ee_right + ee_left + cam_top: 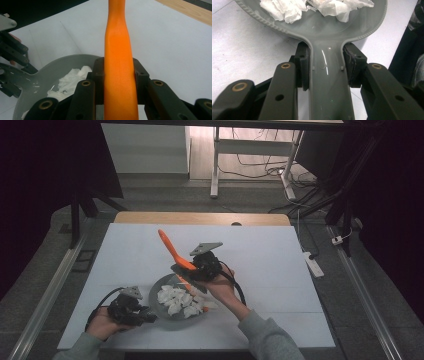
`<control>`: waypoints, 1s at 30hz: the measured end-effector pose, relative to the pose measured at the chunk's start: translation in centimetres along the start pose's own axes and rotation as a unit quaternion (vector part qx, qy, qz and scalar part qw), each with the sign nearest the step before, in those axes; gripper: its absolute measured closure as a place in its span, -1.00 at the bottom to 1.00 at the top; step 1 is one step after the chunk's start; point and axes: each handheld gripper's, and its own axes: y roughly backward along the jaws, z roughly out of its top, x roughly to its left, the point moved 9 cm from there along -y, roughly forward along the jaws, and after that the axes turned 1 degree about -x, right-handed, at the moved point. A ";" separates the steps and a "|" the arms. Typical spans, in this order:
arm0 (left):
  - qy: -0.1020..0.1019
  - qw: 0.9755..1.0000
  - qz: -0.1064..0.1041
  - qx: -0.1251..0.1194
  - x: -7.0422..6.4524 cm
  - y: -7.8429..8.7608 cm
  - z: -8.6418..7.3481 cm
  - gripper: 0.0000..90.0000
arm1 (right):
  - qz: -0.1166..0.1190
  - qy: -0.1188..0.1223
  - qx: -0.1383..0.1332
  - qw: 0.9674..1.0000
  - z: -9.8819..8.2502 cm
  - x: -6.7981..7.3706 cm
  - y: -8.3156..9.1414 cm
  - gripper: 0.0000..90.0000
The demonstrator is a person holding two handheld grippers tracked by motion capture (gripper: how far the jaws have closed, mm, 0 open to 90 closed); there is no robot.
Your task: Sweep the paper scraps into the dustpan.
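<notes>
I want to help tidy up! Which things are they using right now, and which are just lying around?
Being used:
grey dustpan, held by the left gripper
orange brush, held by the right gripper
crumpled white paper in the dustpan

Just lying around:
power strip on the floor

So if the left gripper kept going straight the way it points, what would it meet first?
The left gripper, shut on the grey dustpan's handle, points along it into the pan. First in line would be the crumpled white paper in the dustpan, though depth is hard to judge.
</notes>
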 end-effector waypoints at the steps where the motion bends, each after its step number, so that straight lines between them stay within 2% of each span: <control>1: 0.000 1.000 0.000 0.000 0.0 0.0 0.0 0.36 | -0.001 0.000 0.000 1.000 -0.1 -0.2 0.1 0.54; 7: 0.001 1.000 0.000 0.000 0.0 0.0 0.0 0.36 | -0.012 -0.010 -0.003 1.000 -0.9 -1.2 1.3 0.54; 11: 0.001 1.000 0.000 0.000 -0.1 0.0 0.0 0.36 | -0.034 -0.024 -0.004 0.999 -2.0 -2.5 2.6 0.54; 16: 0.001 1.000 -0.001 0.000 -0.1 -0.1 0.0 0.36 | -0.072 -0.051 0.011 0.996 -4.5 -4.4 3.9 0.54; 20: 0.001 1.000 -0.001 0.000 -0.2 -0.1 0.0 0.36 | -0.086 -0.083 0.024 0.993 -6.4 -5.4 3.8 0.54; 24: 0.001 1.000 -0.002 0.000 -0.4 -0.2 0.0 0.36 | -0.087 -0.086 0.044 0.992 -7.4 -4.8 3.2 0.54; 30: -0.002 1.000 -0.003 0.002 -0.6 -0.3 -0.1 0.36 | -0.085 -0.086 0.056 0.991 -7.5 -2.8 1.7 0.54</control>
